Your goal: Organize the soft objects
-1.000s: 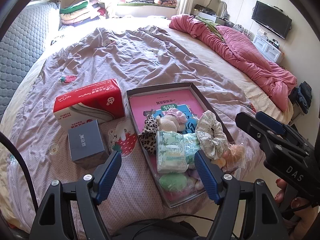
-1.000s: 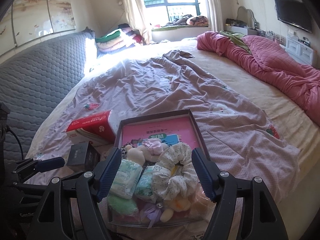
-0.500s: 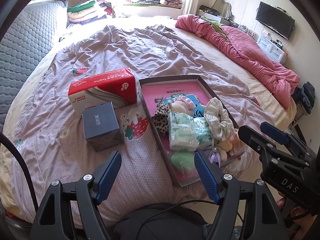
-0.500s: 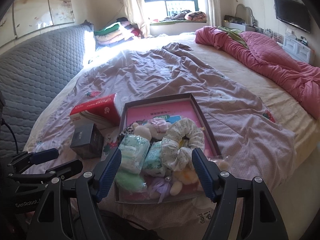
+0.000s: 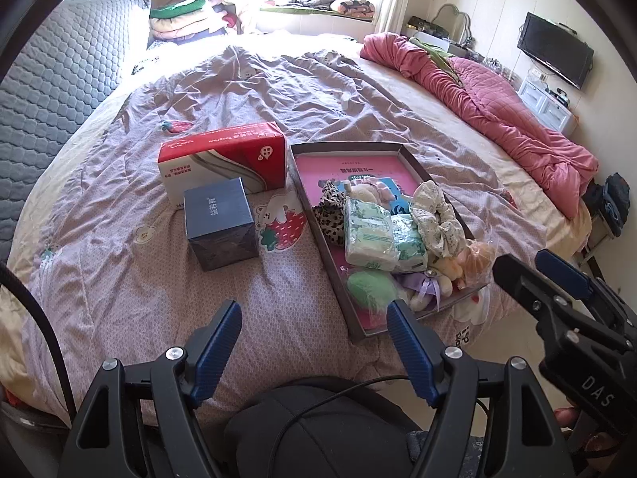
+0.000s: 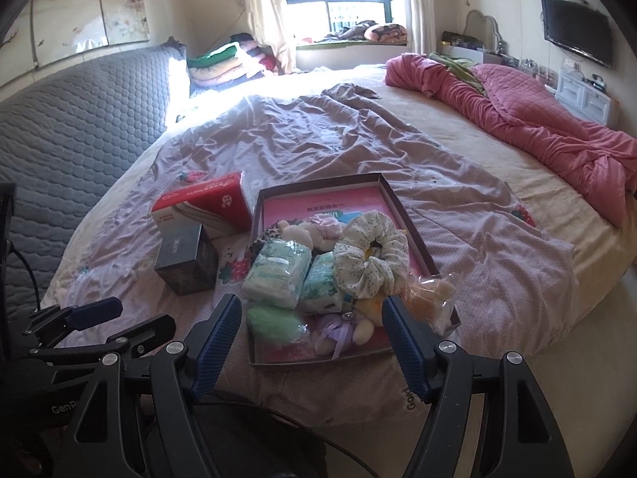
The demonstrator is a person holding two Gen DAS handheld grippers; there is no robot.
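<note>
Left gripper [image 5: 314, 318]: jaws spread wide, gripping nothing, hanging over bare lilac bedspread [image 5: 119, 271] short of the tray [image 5: 314, 215]. Right gripper [image 6: 310, 314]: equally wide apart, holding nothing, framing the tray's near end without touching its contents.

One shallow dark-rimmed tray with a pink floor, lying flat on the bedspread. Inside, heaped toward the near end: two pale green tissue packs [image 5: 368, 235] side by side, one floral scrunchie [image 5: 436, 219] against their right edge, one leopard-print scrunchie [image 5: 330, 207] at the left wall, one cream plush toy with a pink bow [image 5: 368, 189] behind the packs, one green puff [image 5: 368, 286] at the near left corner, one lilac ribboned sachet [image 5: 422, 285] beside it, and a yellow-and-orange plush in clear wrap [image 5: 469, 259] overhanging the right rim. Exact count of small plush pieces hard to tell.

Beside the tray, to its left: one red tissue box [image 5: 223, 159] and one dark blue cube box [image 5: 219, 223], touching each other. One pink quilt [image 5: 497, 107] bunched along the far right of the bed.

Compared with a second ago: both views pulled back and higher, tray and boxes sitting farther off, more bedspread showing in front; contents of the tray unchanged in arrangement; jaw spacing the same.
</note>
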